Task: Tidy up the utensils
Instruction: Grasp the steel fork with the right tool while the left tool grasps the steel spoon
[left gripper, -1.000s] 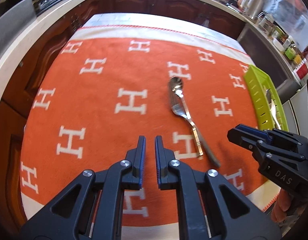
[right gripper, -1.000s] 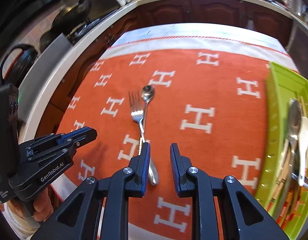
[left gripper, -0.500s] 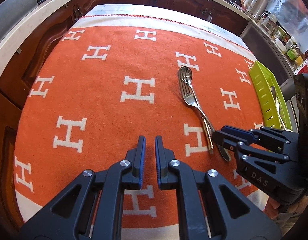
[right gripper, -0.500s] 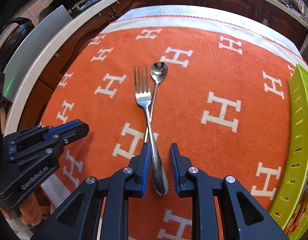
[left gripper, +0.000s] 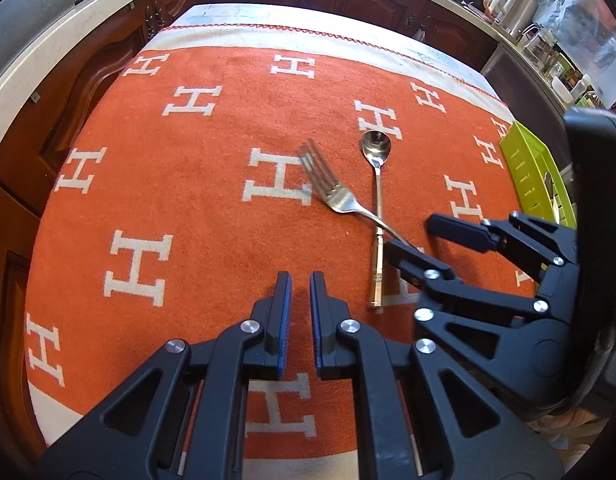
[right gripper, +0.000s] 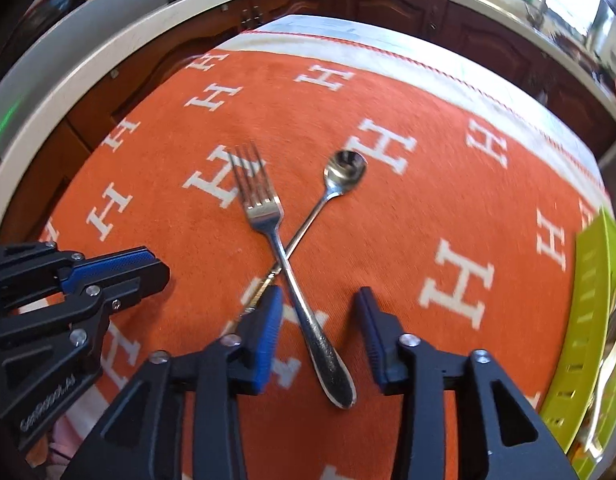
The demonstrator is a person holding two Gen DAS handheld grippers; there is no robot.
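I see 2 steel utensils lying crossed on the orange cloth (left gripper: 196, 208) patterned with white H letters. The fork (right gripper: 264, 216) lies on top, tines pointing away from me, its broad textured handle running back toward me. The spoon (left gripper: 375, 148) lies beneath it, its small round bowl facing up at the far end, its slim squared handle passing under the fork's neck. Together they make an X. At the right edge sits a lime-green slotted tray (right gripper: 588, 320), already holding some cutlery.
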